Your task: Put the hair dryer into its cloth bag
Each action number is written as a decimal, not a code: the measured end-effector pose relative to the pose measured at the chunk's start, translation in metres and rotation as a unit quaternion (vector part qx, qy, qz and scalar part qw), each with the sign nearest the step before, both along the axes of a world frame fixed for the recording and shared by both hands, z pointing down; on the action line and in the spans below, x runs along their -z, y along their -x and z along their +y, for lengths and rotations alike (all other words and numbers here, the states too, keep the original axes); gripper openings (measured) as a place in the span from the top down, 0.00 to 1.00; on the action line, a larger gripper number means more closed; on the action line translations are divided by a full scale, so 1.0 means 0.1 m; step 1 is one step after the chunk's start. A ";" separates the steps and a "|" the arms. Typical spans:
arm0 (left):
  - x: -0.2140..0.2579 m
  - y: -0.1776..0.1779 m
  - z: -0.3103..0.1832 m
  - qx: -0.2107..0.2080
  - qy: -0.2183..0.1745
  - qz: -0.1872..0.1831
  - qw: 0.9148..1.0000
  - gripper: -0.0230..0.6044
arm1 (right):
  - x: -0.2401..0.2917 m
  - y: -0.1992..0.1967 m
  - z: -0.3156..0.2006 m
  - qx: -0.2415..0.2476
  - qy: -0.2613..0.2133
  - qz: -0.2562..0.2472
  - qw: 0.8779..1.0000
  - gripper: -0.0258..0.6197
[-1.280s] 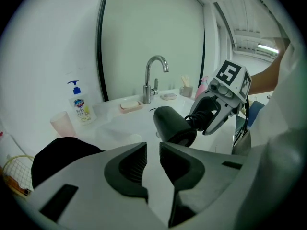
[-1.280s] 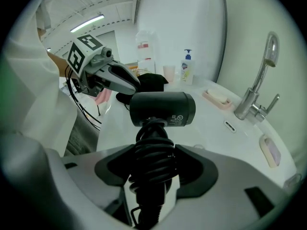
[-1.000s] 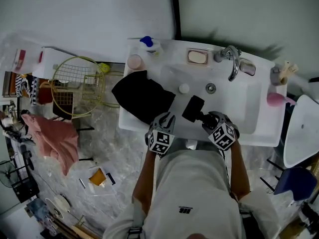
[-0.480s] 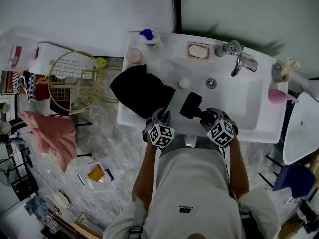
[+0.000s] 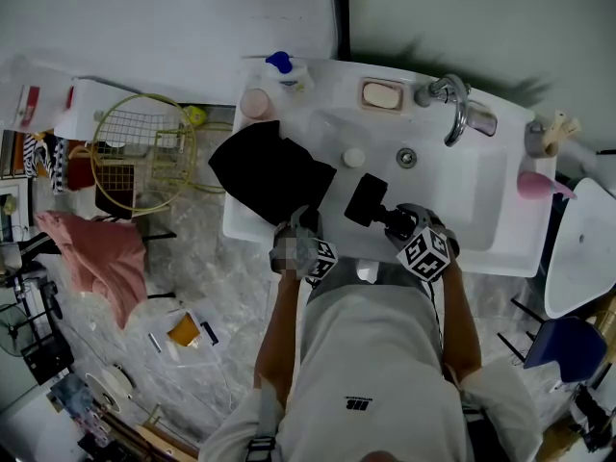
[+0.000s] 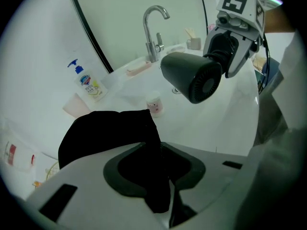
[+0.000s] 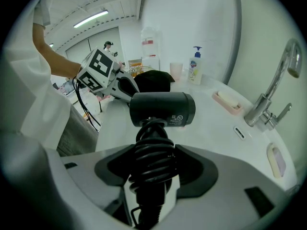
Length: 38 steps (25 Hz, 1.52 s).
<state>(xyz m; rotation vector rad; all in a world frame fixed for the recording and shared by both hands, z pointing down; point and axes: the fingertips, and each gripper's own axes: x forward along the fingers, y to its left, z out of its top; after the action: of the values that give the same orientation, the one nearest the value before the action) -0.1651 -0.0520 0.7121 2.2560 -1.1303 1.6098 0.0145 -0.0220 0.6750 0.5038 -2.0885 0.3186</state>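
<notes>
The black cloth bag (image 5: 269, 169) lies on the left side of the white sink counter (image 5: 481, 248). My left gripper (image 5: 306, 223) is shut on the bag's near edge, and the left gripper view shows a fold of the black bag (image 6: 110, 133) pinched between the jaws of that left gripper (image 6: 160, 176). The black hair dryer (image 5: 367, 200) hangs over the basin's near part, barrel pointing toward the bag. My right gripper (image 5: 395, 223) is shut on its handle. In the right gripper view the cord-wrapped handle (image 7: 152, 152) fills the jaws of the right gripper (image 7: 152, 176) below the hair dryer's barrel (image 7: 163, 108).
A faucet (image 5: 452, 114), soap dish (image 5: 382, 95), blue-capped pump bottle (image 5: 284, 70), pink cup (image 5: 254, 104) and small white jar (image 5: 354, 158) stand round the basin. A wire basket (image 5: 144, 152) and pink cloth (image 5: 96, 258) lie on the floor to the left.
My left gripper has sunk a little and rolled, still pinching the bag's edge. The right gripper and the hair dryer have kept still.
</notes>
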 end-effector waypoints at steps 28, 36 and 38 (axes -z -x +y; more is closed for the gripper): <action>0.83 0.23 -0.27 0.100 -0.053 0.178 0.977 0.92 | 0.09 0.29 0.14 0.028 0.019 -0.026 0.999 0.54; 1.01 0.28 -0.34 0.113 -0.065 0.212 0.968 0.92 | 0.15 0.59 0.27 0.072 0.043 -0.050 0.995 0.54; 1.06 0.29 -0.36 0.115 -0.068 0.218 0.967 0.92 | 0.17 0.66 0.30 0.081 0.050 -0.057 0.994 0.54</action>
<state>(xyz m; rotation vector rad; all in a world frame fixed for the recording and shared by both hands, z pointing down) -0.1942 -0.0878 0.6060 2.2968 -1.3416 0.9126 -0.0516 0.0083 0.6580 0.2592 -2.1962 0.3617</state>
